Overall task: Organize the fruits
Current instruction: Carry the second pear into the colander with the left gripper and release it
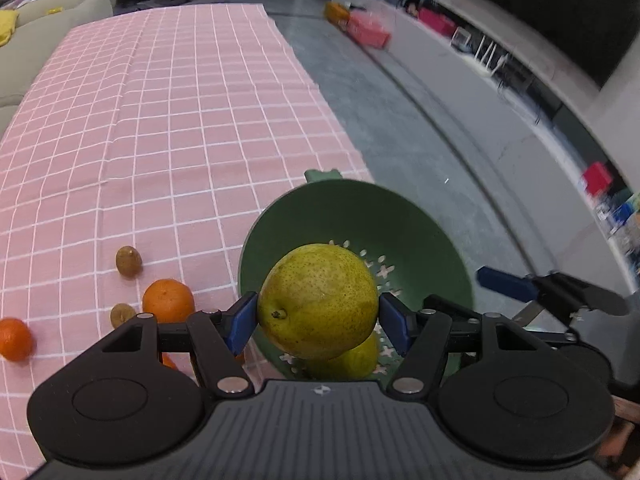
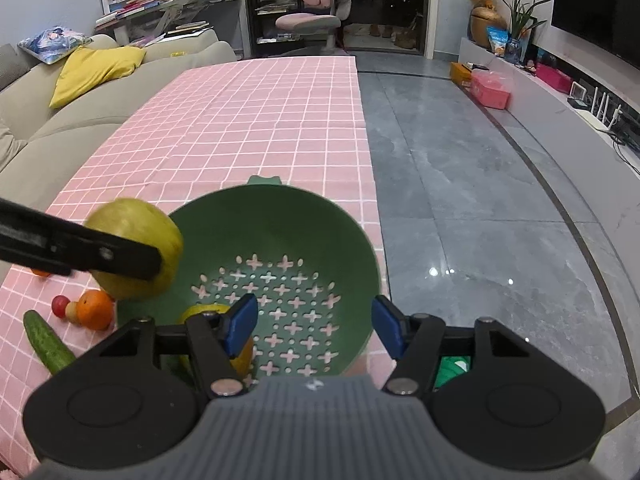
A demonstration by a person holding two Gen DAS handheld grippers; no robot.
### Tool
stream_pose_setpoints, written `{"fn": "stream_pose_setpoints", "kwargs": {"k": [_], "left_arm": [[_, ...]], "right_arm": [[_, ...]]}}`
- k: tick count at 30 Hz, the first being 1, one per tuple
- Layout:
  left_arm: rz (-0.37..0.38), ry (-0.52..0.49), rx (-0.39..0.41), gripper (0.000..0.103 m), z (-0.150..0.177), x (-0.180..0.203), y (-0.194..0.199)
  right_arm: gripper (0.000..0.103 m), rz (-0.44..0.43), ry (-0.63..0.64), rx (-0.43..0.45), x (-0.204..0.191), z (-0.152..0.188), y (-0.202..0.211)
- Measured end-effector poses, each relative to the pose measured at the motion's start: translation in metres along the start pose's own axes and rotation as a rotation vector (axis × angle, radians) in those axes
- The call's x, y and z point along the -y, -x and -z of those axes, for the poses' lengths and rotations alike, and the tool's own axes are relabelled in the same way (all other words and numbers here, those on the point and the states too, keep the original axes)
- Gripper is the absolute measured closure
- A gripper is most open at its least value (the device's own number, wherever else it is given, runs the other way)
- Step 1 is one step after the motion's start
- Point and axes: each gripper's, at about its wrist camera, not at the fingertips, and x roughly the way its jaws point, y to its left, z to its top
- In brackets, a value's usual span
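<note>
Pear (image 1: 318, 300) is clamped between the blue pads of the left hand-held gripper (image 1: 318, 316), carried in the air over the near-left rim of the green strainer bowl (image 2: 280, 216), not yet dropped. The bowl sits at the bench's right edge, near the front. One yellow-green fruit (image 1: 352, 360) already lies in the bowl bottom, under the held pear; can't tell from here whether more is in there. Right hand-held gripper (image 2: 314, 322) is empty, jaws apart over the bowl's near side, nothing between the pads. Still loose on the pink checked cloth, left of the bowl: oranges (image 1: 168, 300), two small brown fruits (image 1: 129, 261), a small red fruit (image 2: 61, 306), a cucumber (image 2: 48, 342). My read: early stage, second item about to go in, most of the pile left.
</note>
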Motion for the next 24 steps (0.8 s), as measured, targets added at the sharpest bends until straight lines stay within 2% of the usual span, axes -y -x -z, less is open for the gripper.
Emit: {"fn": "stream_pose_setpoints", "kwargs": {"k": [5,14,20,24], "left_arm": [[-0.076,-0.046,-0.034,0.028,-0.009,0.007,-0.023],[-0.108,-0.075,-0.116,0.028,-0.011,0.016,-0.042],[-0.114,-0.069,-0.132,0.028,-0.015,0.013,-0.051],[-0.127,-0.107,-0.142,0.028,-0.018,0.017,-0.056]], "right_arm": [[0.042,0.001,-0.019,0.001,0.005,0.0,-0.01],[0.042,0.005,-0.033,0.011,0.01,-0.004,-0.025],[0.041,0.001,-0.038,0.011,0.012,-0.003,-0.027],[0.041,0.006,-0.032,0.01,0.012,-0.002,-0.026]]}}
